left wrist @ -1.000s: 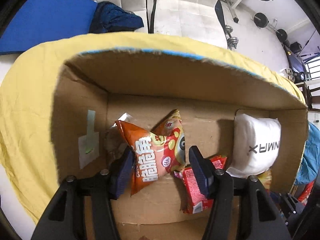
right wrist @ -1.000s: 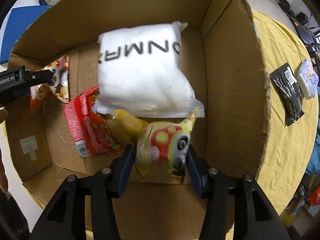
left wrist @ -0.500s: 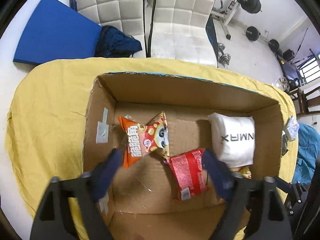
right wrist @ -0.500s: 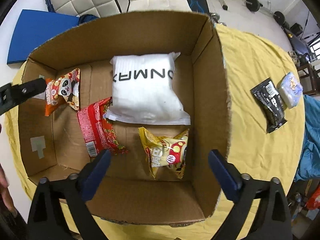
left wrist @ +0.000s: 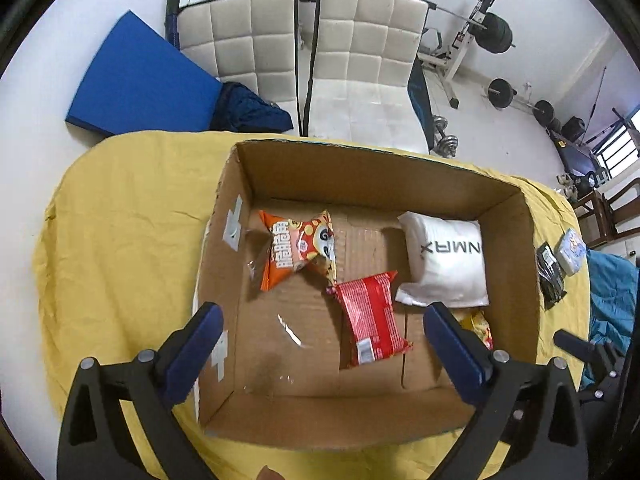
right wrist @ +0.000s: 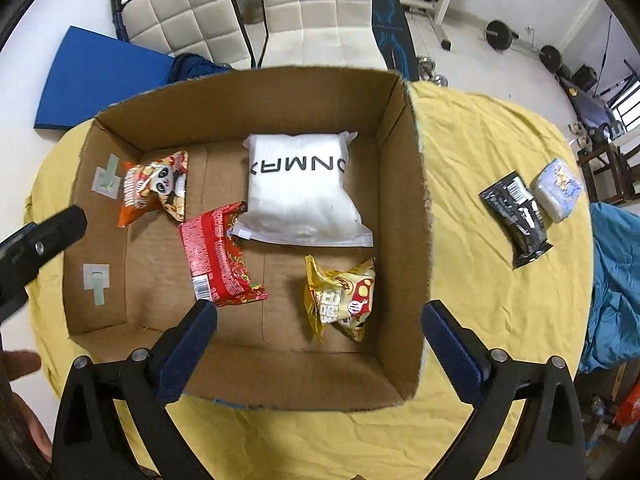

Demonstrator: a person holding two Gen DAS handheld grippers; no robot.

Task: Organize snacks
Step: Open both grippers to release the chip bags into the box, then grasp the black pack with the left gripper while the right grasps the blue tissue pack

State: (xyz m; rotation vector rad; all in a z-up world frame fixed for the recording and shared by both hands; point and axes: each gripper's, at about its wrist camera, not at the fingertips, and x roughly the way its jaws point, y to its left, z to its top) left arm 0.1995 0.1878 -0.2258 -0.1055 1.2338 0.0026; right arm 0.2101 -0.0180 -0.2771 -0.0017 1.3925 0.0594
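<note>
A cardboard box [right wrist: 416, 184] stands on a yellow cloth. Inside lie an orange panda snack bag [left wrist: 292, 248] [right wrist: 154, 188], a red packet [left wrist: 370, 316] [right wrist: 218, 256], a white pouch [left wrist: 446, 258] [right wrist: 300, 188] and a yellow snack bag [right wrist: 342, 296] [left wrist: 478, 326]. My left gripper [left wrist: 320, 346] hovers open above the box's near left part, holding nothing. My right gripper [right wrist: 318, 338] hangs open above the near right part, over the yellow bag. On the cloth right of the box lie a black packet [right wrist: 516, 216] [left wrist: 550, 276] and a pale blue packet [right wrist: 558, 190] [left wrist: 572, 250].
The yellow cloth [left wrist: 120, 240] covers a round table. Beyond it stand two white padded chairs [left wrist: 360, 60], a blue mat [left wrist: 136, 80] and gym weights [left wrist: 496, 34]. A blue cloth [right wrist: 616, 280] hangs at the right. A hand [right wrist: 20, 364] shows at the left edge.
Both grippers let go of their snack bags, opened wide and rose out of the box. The orange bag and the yellow bag now rest on the box floor.
</note>
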